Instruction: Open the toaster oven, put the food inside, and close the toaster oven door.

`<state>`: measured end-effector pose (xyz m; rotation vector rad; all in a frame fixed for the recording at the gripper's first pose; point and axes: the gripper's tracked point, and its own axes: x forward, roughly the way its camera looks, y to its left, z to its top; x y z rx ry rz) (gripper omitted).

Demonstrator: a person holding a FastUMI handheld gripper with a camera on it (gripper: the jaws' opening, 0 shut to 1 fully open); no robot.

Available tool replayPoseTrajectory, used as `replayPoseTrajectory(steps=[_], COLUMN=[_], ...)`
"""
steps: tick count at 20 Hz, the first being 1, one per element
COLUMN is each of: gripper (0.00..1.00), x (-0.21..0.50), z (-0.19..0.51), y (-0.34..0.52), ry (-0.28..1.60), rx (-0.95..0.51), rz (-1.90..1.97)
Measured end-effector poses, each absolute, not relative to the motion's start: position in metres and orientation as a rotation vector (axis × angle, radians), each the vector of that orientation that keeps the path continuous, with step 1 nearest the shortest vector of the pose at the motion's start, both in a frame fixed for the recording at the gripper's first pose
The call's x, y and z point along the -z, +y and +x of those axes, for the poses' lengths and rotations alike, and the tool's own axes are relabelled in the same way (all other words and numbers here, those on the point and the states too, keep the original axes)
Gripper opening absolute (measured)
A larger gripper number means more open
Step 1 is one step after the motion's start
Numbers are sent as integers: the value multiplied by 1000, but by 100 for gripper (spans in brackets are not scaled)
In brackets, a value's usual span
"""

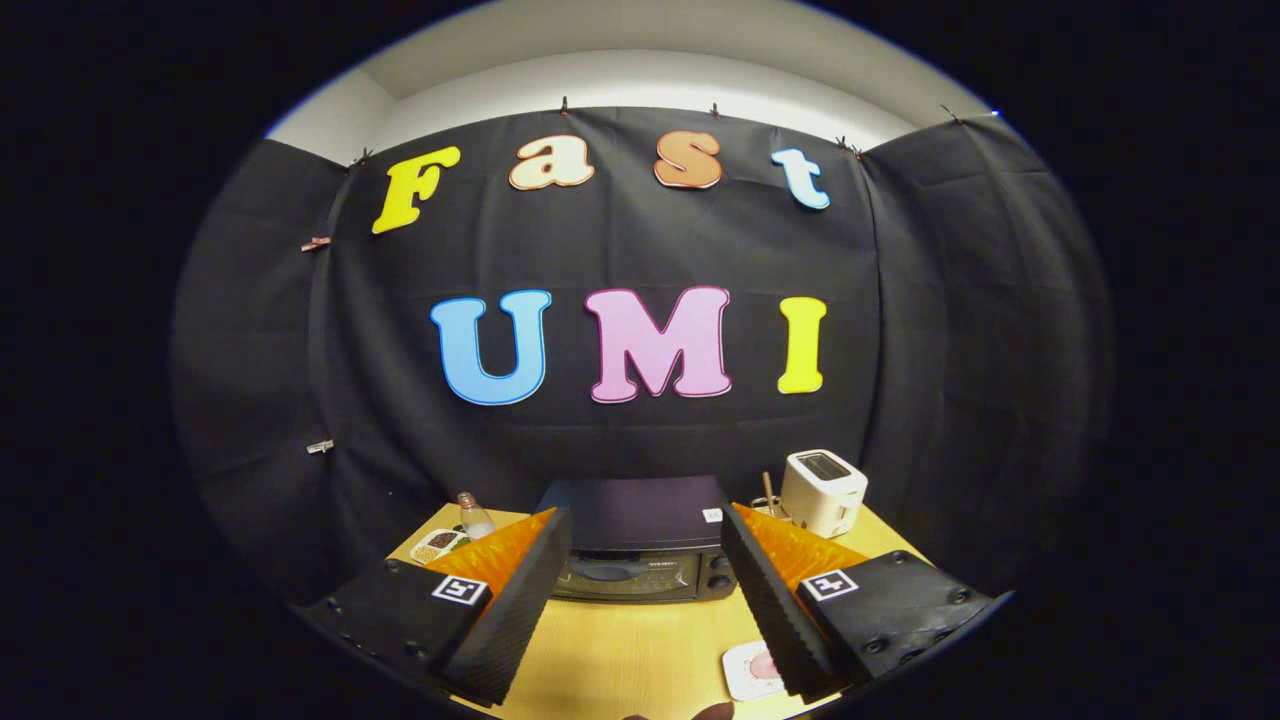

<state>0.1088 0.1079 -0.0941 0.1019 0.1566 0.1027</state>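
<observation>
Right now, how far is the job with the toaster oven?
Nothing looks done yet. The toaster oven stands ahead on the wooden table with its door shut. The tool is open and holds nothing, its fingers framing the oven. Food on a small white plate lies near the right finger. Opening, loading and closing all remain.

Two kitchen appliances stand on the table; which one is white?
The white slot toaster, beyond the open gripper, right of the black toaster oven, which is dark and lower.
</observation>
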Motion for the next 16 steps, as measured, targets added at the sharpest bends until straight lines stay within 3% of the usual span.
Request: replayPoseTrajectory(steps=[16], gripper=[98], x=[259], z=[233], y=[193], ry=[377], rx=[-150], rz=[36])
